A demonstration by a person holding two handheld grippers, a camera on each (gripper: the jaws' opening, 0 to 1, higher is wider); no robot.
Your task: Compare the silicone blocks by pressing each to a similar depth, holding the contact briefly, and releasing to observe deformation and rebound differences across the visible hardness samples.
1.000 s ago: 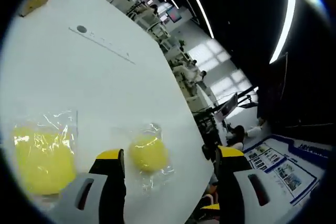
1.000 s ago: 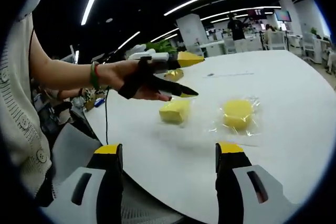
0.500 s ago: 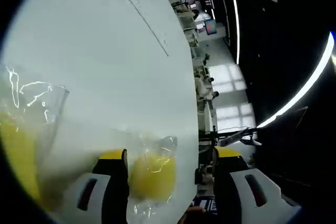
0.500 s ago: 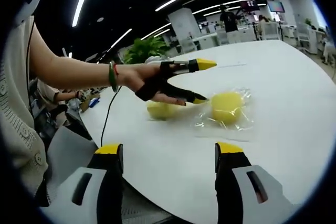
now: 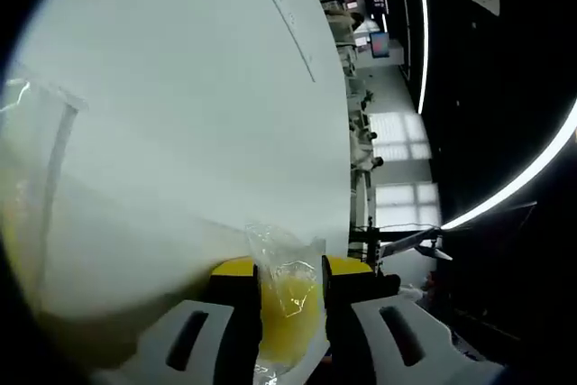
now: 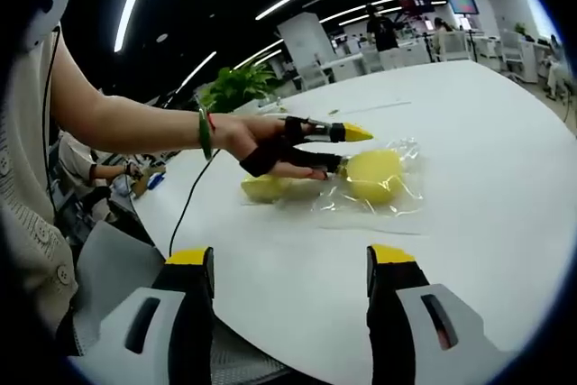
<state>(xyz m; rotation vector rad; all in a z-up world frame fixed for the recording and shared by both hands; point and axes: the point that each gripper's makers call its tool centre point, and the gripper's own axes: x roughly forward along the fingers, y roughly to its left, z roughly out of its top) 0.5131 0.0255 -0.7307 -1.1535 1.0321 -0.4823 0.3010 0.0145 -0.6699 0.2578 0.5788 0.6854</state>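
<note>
Silicone blocks are what you are testing, and both lie in clear bags on the white table [image 6: 505,223], the biggest thing before you. In the right gripper view your left hand [image 6: 261,146] reaches across it, and the left gripper [image 6: 338,149] has its yellow-tipped jaws around the near edge of the bagged block [image 6: 374,175], one jaw above it and one at its side. The left gripper view looks straight down those jaws: they stand narrow, drawn in on the yellow block [image 5: 288,313] that sits squeezed between them, with the crinkled top of its clear bag [image 5: 284,254] rising just beyond the tips. The second block [image 6: 266,188] lies just behind your left hand, on the side away from the pressed one, and no jaw touches it. Your right gripper [image 6: 288,263] hangs wide and idle, jaws well apart with nothing between them, the table edge ahead of the tips and both blocks well beyond them.

By my reading you are in the press-and-hold on this sample: the squeeze is on, the release and rebound are not yet seen, and the second block looks still to be pressed to a similar depth
</note>
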